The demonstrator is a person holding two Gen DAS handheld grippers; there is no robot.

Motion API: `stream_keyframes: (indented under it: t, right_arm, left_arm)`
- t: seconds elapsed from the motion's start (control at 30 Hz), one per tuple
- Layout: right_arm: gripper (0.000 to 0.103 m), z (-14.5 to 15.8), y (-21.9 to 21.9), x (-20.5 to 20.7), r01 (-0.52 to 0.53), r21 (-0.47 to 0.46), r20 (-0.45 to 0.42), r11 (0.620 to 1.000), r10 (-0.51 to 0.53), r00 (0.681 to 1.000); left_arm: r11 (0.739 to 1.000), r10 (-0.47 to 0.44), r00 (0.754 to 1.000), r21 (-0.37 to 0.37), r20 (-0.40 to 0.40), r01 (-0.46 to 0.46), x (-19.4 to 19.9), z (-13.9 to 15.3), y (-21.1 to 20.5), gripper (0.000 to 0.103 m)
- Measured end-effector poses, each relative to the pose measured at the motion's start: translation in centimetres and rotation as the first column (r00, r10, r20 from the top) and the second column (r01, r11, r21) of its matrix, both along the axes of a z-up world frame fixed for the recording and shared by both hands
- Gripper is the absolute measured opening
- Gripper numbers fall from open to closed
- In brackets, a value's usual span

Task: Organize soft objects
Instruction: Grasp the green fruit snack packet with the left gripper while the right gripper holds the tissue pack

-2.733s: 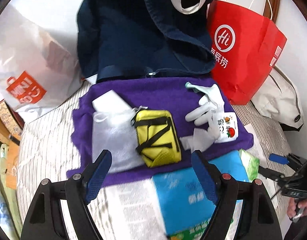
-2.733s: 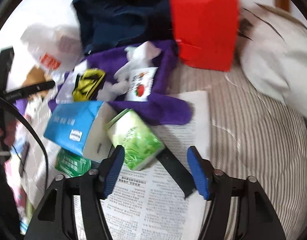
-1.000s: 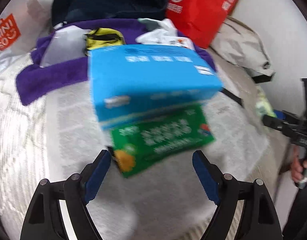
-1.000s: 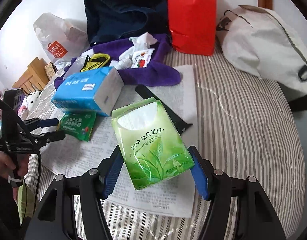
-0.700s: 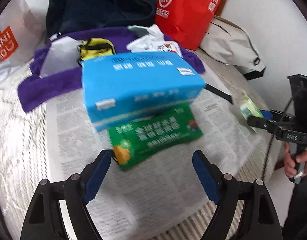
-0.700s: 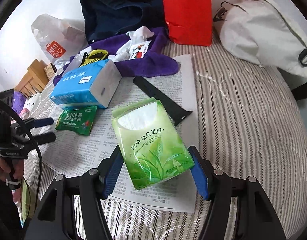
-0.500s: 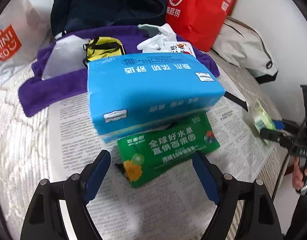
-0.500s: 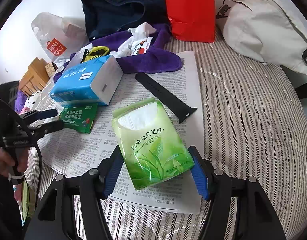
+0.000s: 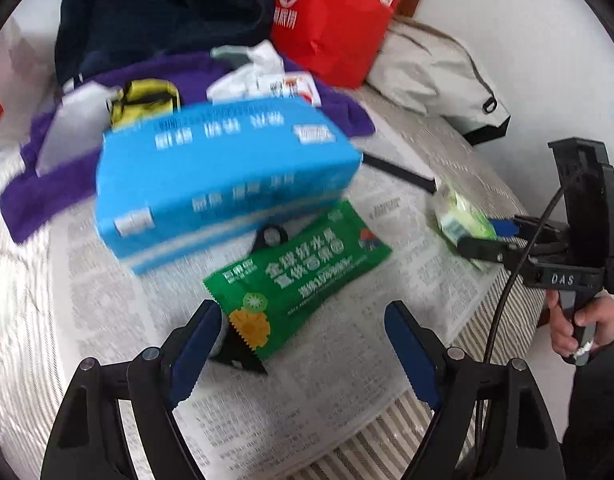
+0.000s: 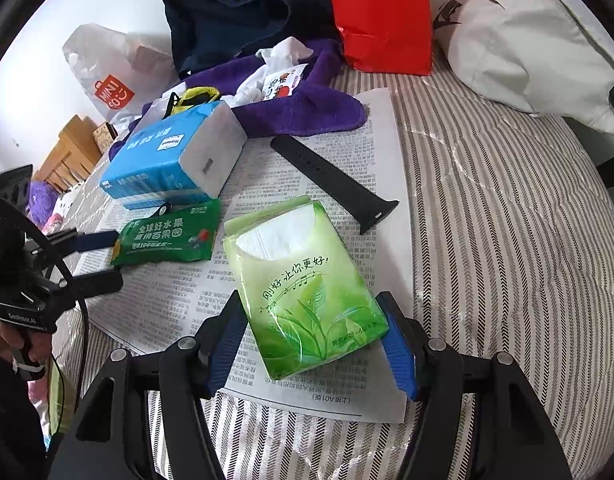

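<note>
On the striped bed [image 10: 507, 240], a newspaper [image 10: 179, 304] is spread as the sorting ground, and here the pick-up step is in hand. Biggest piece first: the blue tissue pack [image 9: 223, 176] sits toward the far edge of the paper, against the purple towel [image 10: 307, 112]. Next, the green tissue pack [image 10: 303, 284] lies at the paper's near edge, and the right tool [image 10: 313, 344] has its blue pads pressed to both sides of it, clenched on the pack. Smallest, the green snack packet [image 9: 299, 276] rests just in front of the blue pack, and the left tool [image 9: 303, 344] hangs released, jaws wide, right at its near corner. Next move, by my read: the left tool closes on the flat packet, gently so the corner does not slip out, while the right lifts its pack without crushing it.
</note>
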State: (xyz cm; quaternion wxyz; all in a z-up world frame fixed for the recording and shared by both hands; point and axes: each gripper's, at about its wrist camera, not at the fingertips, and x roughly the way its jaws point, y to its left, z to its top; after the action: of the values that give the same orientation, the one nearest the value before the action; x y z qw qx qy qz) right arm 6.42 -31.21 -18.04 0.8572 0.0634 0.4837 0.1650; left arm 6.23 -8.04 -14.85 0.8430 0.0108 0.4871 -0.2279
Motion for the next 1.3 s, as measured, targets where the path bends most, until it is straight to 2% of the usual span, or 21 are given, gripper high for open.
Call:
stream_keyframes:
  t: [0.13,0.3,0.5,0.57,0.63,0.67,0.83,1.0,1.13,1.2,1.3]
  right_arm:
    - [0.064,0.0,0.1,0.0,-0.003,-0.004,-0.001,1.000,0.003,1.000]
    - [0.064,0.0,-0.1,0.1,-0.004,0.011,-0.006,1.000,0.004,1.000]
    - [0.064,0.0,-0.1,0.3,-0.011,0.013,-0.010,1.000,0.011,1.000]
    - [0.064,0.0,-0.2,0.2,-0.012,0.015,-0.008,1.000,0.012,1.000]
    - [0.064,0.0,-0.2,0.1,-0.011,0.018,-0.006,1.000,0.011,1.000]
    - [0.064,0.0,-0.2,0.1,-0.011,0.018,-0.005,1.000,0.011,1.000]
    - [0.064,0.1,-0.7,0.0,-0.003,0.026,-0.005,1.000,0.003,1.000]
    - [0.064,0.3,-1.6,-0.1,0.019,0.028,-0.005,0.999,-0.019,1.000]
    - [0.064,0.4,-2.1,-0.3,0.026,0.030,-0.004,0.999,-0.026,1.000]
    - [0.064,0.5,-2.4,-0.4,0.030,0.030,-0.003,0.999,-0.030,1.000]
    - [0.064,0.4,-2.7,-0.4,0.038,0.035,-0.005,0.999,-0.037,0.999]
  left_arm:
    - [0.999,0.011,0.999,0.035,0.042,-0.012,1.0,0.8,-0.5,0.083]
    - [0.997,-0.004,1.000,0.080,0.025,0.002,2.5,-0.3,-1.7,0.083]
    - [0.984,-0.022,0.998,0.176,0.055,0.012,2.5,-1.1,-3.6,0.083]
    - [0.981,-0.027,0.998,0.195,0.057,0.015,2.1,-1.1,-3.7,0.076]
    - [0.983,-0.024,0.998,0.183,0.055,0.013,1.6,-0.9,-3.4,0.060]
    - [0.984,-0.024,0.998,0.180,0.059,0.013,1.2,-0.8,-3.2,0.058]
    - [0.985,-0.054,0.997,0.166,0.059,0.044,-0.2,-0.1,-3.0,0.057]
    - [0.990,-0.071,0.995,0.126,0.065,0.062,0.4,0.6,-3.8,0.058]
    - [0.971,-0.105,0.992,0.222,0.067,0.088,1.4,-0.7,-5.8,0.060]
    - [0.967,-0.111,0.990,0.240,0.088,0.087,1.2,-0.8,-6.2,0.060]
    - [0.971,-0.089,0.992,0.232,0.093,0.065,1.0,-0.9,-5.8,0.047]
